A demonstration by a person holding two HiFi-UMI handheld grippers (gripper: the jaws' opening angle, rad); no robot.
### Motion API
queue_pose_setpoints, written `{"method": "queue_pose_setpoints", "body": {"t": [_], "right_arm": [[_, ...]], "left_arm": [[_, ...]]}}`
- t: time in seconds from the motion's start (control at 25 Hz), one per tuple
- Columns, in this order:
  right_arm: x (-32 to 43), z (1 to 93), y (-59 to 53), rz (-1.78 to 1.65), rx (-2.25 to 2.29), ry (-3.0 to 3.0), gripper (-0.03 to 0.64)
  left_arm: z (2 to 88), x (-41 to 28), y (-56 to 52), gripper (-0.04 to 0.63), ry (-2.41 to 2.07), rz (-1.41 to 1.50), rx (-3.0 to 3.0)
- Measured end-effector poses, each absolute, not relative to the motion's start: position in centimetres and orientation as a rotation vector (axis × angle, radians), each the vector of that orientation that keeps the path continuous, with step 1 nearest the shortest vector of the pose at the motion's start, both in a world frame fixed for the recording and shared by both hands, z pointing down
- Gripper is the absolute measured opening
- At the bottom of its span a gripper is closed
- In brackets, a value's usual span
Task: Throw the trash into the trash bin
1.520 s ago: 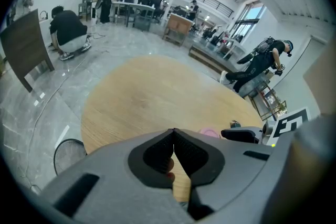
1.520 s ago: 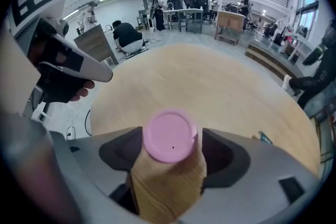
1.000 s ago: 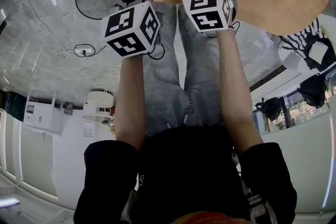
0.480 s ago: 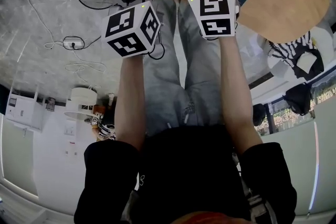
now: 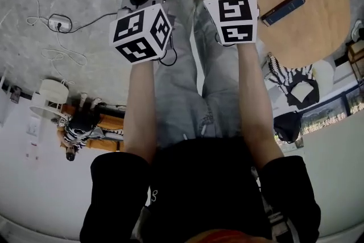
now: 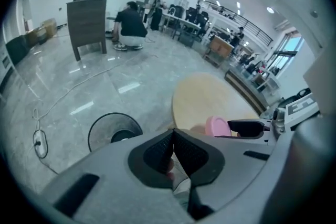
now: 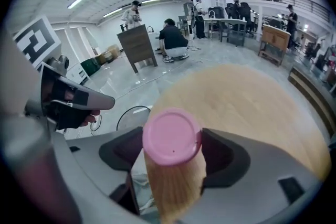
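Right hand-held gripper squeezes the pink-lid cup, left hand-held gripper is clenched empty, and the bin has swung closer ahead, so the drop looks near.

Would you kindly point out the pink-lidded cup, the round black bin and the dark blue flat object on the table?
pink-lidded cup [image 7: 172, 139], right gripper view, middle of its lid.
round black bin [image 6: 122, 135], left gripper view, its dark bottom.
dark blue flat object [image 5: 282, 8], head view, middle of its top face.
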State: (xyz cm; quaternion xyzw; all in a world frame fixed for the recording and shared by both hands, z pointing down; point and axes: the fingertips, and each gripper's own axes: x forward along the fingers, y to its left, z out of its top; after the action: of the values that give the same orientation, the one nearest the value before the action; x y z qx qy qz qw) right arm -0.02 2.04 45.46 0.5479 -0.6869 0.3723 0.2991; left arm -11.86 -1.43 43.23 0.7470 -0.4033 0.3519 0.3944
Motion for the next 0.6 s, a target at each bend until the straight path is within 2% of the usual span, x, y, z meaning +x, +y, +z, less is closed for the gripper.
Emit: {"method": "queue_pose_setpoints", "body": {"t": [0.6], "right_arm": [[-14.4, 47.8, -2.9, 0.832, 1.045, -2.033, 0.307]], "left_arm": [[45.6, -25.5, -0.9, 0.008, -1.323, 0.691, 1.634]]}}
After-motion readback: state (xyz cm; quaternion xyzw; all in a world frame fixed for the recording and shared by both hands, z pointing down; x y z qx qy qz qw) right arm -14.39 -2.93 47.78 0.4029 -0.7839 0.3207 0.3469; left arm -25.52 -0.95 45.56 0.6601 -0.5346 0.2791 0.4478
